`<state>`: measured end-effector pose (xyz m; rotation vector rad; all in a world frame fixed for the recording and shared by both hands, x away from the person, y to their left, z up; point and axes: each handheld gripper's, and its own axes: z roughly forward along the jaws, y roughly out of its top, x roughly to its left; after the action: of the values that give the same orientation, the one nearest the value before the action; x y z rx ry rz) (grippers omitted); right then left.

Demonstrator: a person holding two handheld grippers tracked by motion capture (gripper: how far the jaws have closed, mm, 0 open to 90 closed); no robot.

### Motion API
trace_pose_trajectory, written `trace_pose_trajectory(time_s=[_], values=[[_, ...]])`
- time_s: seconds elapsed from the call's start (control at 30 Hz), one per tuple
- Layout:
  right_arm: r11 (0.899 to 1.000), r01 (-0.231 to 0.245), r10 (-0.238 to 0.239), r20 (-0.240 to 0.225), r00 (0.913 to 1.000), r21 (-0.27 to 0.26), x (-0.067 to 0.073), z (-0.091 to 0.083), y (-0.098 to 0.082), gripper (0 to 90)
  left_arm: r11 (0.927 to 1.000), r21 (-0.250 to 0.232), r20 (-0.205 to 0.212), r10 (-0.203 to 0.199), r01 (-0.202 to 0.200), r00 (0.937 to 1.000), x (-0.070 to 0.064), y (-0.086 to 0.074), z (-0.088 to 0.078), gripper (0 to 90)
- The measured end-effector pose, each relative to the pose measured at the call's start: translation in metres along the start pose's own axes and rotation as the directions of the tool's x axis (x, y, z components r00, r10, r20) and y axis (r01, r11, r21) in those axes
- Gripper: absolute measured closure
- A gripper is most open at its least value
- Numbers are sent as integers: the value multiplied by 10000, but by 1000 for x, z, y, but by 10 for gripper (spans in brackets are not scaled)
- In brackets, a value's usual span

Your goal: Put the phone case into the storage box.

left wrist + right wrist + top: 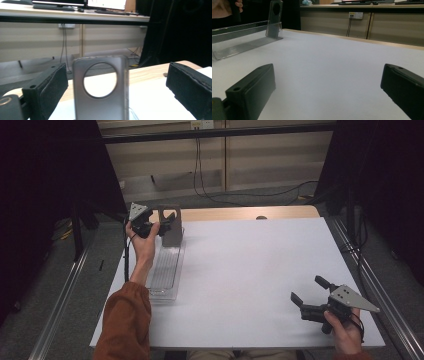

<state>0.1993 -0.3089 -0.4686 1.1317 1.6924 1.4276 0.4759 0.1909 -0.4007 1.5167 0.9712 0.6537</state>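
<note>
Left tool (162, 227) open, straddling upright phone case (101, 90) at rack's (165, 270) 12 o'clock end; next: close; right tool (310, 295) open, idle.

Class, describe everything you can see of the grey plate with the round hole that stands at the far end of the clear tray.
The grey plate looks like brushed metal, a flat upright rectangle with rounded top corners and one large round hole through its upper half. It stands upright at the far end of the clear tray, near the table's far left corner. The left gripper is open, its jaws either side of the plate and apart from it.
</note>
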Motion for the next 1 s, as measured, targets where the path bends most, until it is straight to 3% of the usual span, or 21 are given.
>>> trace_pose_trajectory(time_s=[0.27, 0.47, 0.57, 0.63, 0.67, 0.8, 0.9, 1.0], values=[[10000, 18, -18, -14, 10000, -8, 1, 0, 0, 0, 9999, -114, 427, -60, 65, 9991, -2, -2, -10, 27], [10000, -35, 36, 95, 9999, -82, 2, 1, 1, 0, 9996, -23, 701, 285, -284, 9971, -8, -2, -20, 33], [10000, 62, -62, 71, 10000, -27, 2, 0, 1, 0, 9988, -236, 421, 434, -425, 9982, -11, -4, -28, 37], [10000, 57, -56, 58, 10000, -59, 2, 0, 1, 0, 9995, -168, 730, 282, -270, 9969, -12, -5, -30, 36], [10000, 48, -47, 86, 10000, -57, 2, 0, 1, 0, 9992, -164, 803, 389, -377, 9960, -14, -5, -32, 36], [10000, 14, -13, 108, 9999, -71, 3, 1, 2, 0, 9991, -271, 990, 344, -319, 9945, -19, -5, -40, 37], [9999, 95, -95, 52, 9999, -76, 3, 0, 2, 0, 9985, -219, 974, 512, -493, 9939, -21, -7, -45, 37], [10000, 49, -49, 9, 10000, -64, 3, 1, 2, 0, 9978, -588, 1146, 386, -320, 9927, -22, -8, -54, 39]])
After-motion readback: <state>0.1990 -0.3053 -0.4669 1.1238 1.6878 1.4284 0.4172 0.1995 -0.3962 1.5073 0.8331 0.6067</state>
